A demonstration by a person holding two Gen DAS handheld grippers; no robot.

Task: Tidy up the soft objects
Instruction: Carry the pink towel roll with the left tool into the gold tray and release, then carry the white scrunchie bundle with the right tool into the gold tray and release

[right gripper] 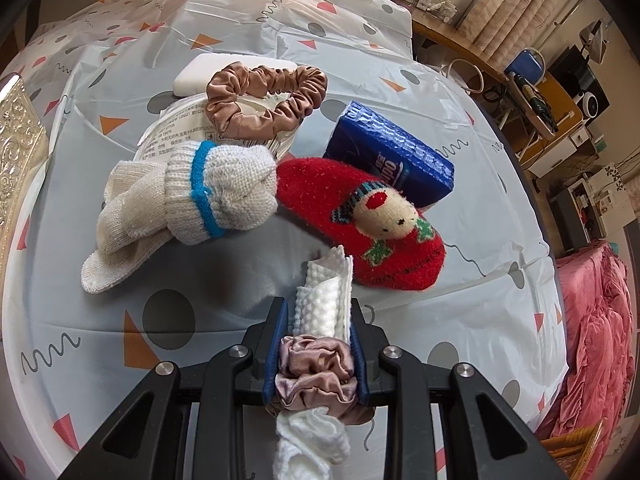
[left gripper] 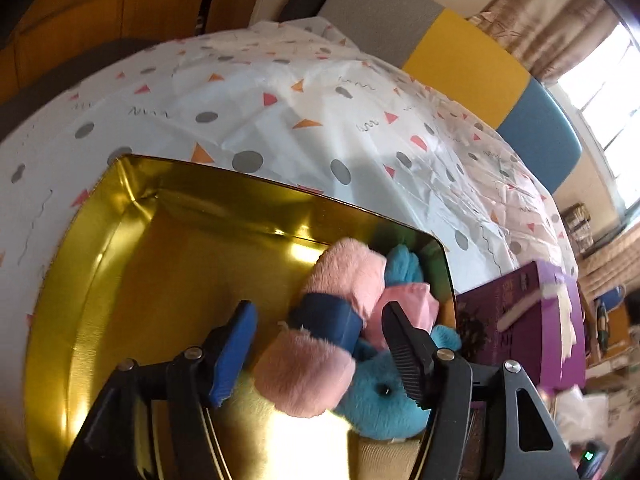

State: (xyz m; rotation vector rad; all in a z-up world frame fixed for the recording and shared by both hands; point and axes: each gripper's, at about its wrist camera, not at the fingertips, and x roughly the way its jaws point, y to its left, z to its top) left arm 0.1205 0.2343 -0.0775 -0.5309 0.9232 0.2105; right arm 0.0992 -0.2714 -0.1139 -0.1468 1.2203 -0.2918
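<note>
In the left wrist view my left gripper is open above a gold tin. A pink plush roll with a navy band and a blue plush toy lie in the tin between the fingers, not gripped. In the right wrist view my right gripper is shut on a white textured cloth bundled with a mauve satin scrunchie. Ahead on the table lie a white knitted sock with a blue band, a red Christmas sock and a brown scrunchie.
A blue tissue pack, a white packet and a white pad lie beyond the socks. A purple box stands right of the tin. The patterned tablecloth covers the table. An ornate gold lid is at left.
</note>
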